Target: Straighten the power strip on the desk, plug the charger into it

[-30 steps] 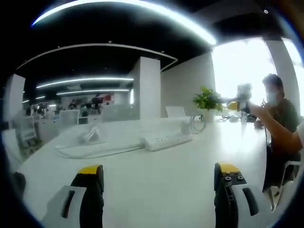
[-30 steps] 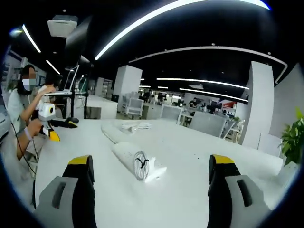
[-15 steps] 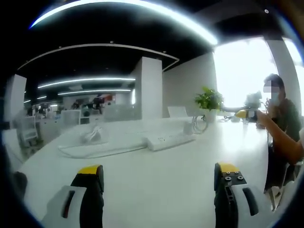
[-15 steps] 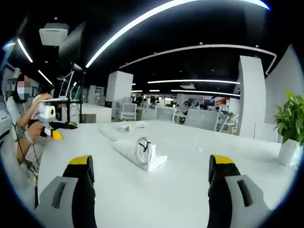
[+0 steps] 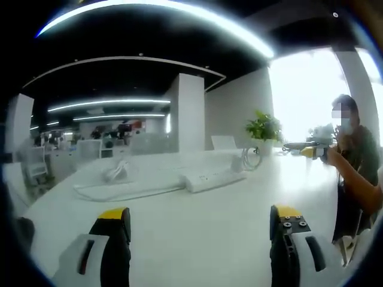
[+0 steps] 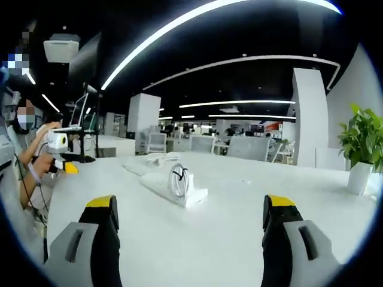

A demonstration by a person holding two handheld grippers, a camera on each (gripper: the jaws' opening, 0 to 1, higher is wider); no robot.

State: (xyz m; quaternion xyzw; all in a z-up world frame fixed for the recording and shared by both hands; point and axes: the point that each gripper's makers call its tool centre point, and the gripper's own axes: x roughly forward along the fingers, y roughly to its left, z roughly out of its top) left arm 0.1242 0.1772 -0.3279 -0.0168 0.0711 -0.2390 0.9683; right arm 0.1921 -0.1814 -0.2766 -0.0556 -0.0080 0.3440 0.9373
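Observation:
A white power strip (image 5: 208, 177) lies at an angle on the white desk (image 5: 197, 239), its cord (image 5: 128, 192) trailing left. At its far end sits a white charger with a coiled cable (image 5: 248, 158). In the right gripper view the strip (image 6: 157, 181) runs away from me, with the coiled cable (image 6: 179, 179) and charger block (image 6: 195, 196) at its near end. My left gripper (image 5: 200, 222) is open above bare desk, well short of the strip. My right gripper (image 6: 190, 222) is open too, nothing between its fingers. Each shows small in the other's view: right gripper (image 5: 310, 149), left gripper (image 6: 58, 142).
A potted plant (image 5: 263, 128) (image 6: 361, 139) stands at the desk's far side. A loose white cable bundle (image 5: 117, 170) lies left of the strip. The person (image 5: 353, 155) sits at the desk edge. Office desks and chairs fill the background.
The right gripper's view has swung, bringing the plant further in and the strip nearer centre. In the left gripper view the right gripper has shifted right and lower. The strip and charger stay put.

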